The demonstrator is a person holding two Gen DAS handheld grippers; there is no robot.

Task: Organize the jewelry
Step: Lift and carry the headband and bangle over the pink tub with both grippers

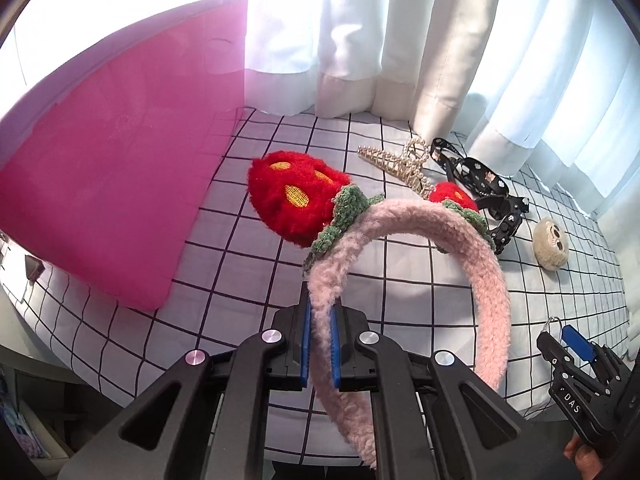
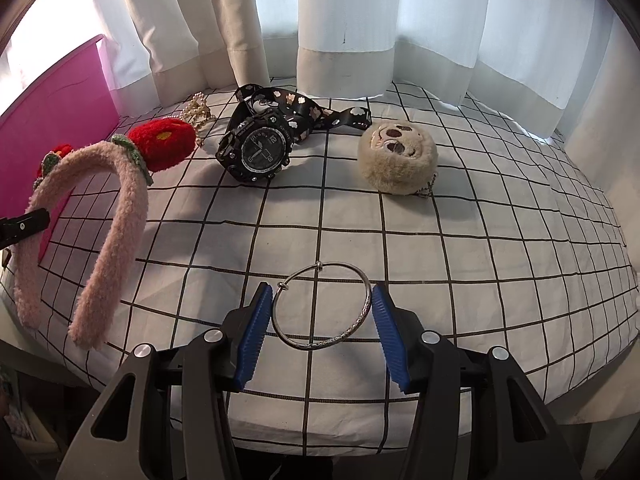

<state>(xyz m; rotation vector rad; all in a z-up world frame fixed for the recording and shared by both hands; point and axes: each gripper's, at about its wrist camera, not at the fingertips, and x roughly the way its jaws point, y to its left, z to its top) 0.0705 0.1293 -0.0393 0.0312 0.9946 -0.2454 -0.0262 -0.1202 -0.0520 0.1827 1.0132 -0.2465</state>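
My left gripper point(image 1: 320, 344) is shut on a pink fuzzy headband point(image 1: 464, 240) with red strawberry ears point(image 1: 294, 196) and holds it above the checked cloth. The headband also shows at the left of the right wrist view point(image 2: 120, 216). My right gripper point(image 2: 322, 320) is open, its blue pads on either side of a silver bangle point(image 2: 320, 306) that lies on the cloth; whether the pads touch it I cannot tell. The right gripper also shows low right in the left wrist view point(image 1: 568, 344).
A pink box point(image 1: 120, 184) stands at the left. At the back lie a pearl hair claw point(image 1: 400, 162), a black watch point(image 2: 256, 148), a black patterned lanyard point(image 2: 316, 114) and a beige plush ball point(image 2: 396, 158). White curtains point(image 2: 344, 20) hang behind the table.
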